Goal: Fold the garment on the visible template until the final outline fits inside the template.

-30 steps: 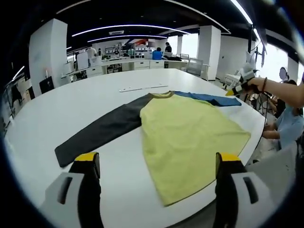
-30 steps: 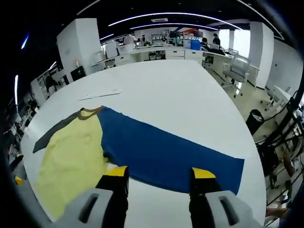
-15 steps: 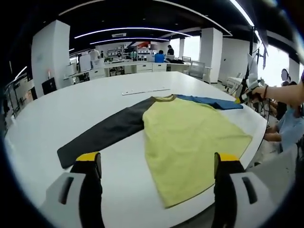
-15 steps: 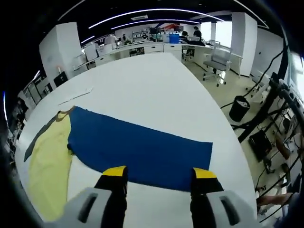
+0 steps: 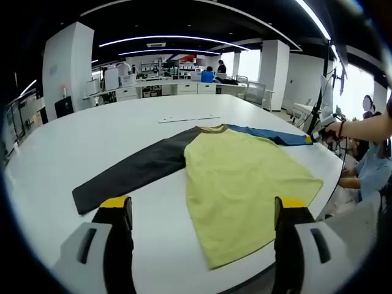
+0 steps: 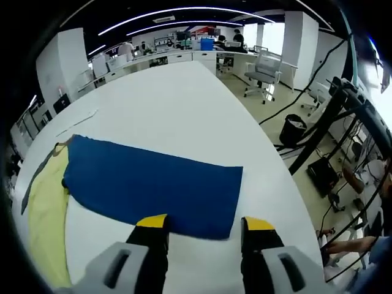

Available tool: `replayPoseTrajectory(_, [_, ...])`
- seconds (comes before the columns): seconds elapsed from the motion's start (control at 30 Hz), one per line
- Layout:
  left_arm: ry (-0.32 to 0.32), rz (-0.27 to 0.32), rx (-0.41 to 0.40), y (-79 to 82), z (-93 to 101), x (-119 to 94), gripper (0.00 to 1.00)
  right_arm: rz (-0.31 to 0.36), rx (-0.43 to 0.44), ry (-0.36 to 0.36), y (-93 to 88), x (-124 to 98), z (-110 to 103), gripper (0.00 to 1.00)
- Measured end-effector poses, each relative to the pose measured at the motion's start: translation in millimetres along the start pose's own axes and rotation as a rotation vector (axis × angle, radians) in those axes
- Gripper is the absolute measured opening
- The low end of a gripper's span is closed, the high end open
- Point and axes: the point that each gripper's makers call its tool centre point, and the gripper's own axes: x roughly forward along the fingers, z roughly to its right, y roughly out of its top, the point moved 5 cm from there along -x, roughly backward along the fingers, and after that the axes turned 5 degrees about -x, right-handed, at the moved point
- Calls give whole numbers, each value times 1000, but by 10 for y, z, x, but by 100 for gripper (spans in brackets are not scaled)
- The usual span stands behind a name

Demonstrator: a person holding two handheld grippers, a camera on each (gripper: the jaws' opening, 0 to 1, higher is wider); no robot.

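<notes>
A long-sleeved garment lies flat on the white table [image 5: 55,153]. Its body is yellow [image 5: 242,184], one sleeve is dark grey [image 5: 131,171], and the other is blue [image 5: 275,136]. My left gripper [image 5: 202,205] stands open above the table's near edge, short of the hem, with nothing between its jaws. In the right gripper view the blue sleeve [image 6: 153,184] stretches across the table, the yellow body [image 6: 46,214] at its left. My right gripper [image 6: 206,223] is open at the sleeve's near edge by the cuff end. In the left gripper view a hand holds the right gripper [image 5: 320,130] by the blue cuff.
A thin white strip [image 5: 187,117] lies on the table beyond the collar. The table's rounded edge [image 6: 288,190] runs close past the cuff. On the floor beyond are a black bin [image 6: 293,130], cables and office chairs [image 6: 266,67]. A seated person [image 5: 367,168] is at the right.
The right gripper's camera has moved along the blue sleeve toward its cuff end, so the yellow body now sits farther left. The left gripper view has barely shifted. Both grippers stayed open.
</notes>
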Motion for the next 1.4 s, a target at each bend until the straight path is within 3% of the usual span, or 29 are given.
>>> replayPoseTrajectory(0.3, [-6,3,-8,17,19,4,92,28,12,-28,5,8,-5,38])
replayPoseTrajectory(0.43, [-12,8,-5,40,56,-27,91,-3,45,-49,-11,-2,39,21])
replayPoseTrajectory(0.6, [-16,16,14,64,58,-42,92,-3,62,-59,9,26,76,13])
replayPoseTrajectory(0.73, [-11,11,16,53,46,-55,92,2,58,-56,35,52,83,0])
replayPoseTrajectory(0.97, [-17,17,15,59,59,-65,94,-20,52,-51,101,56,78,0])
replayPoseTrajectory(1.4, [-25,2,9,14,56,-55,95,48,30,-2,404,-54,-116,0])
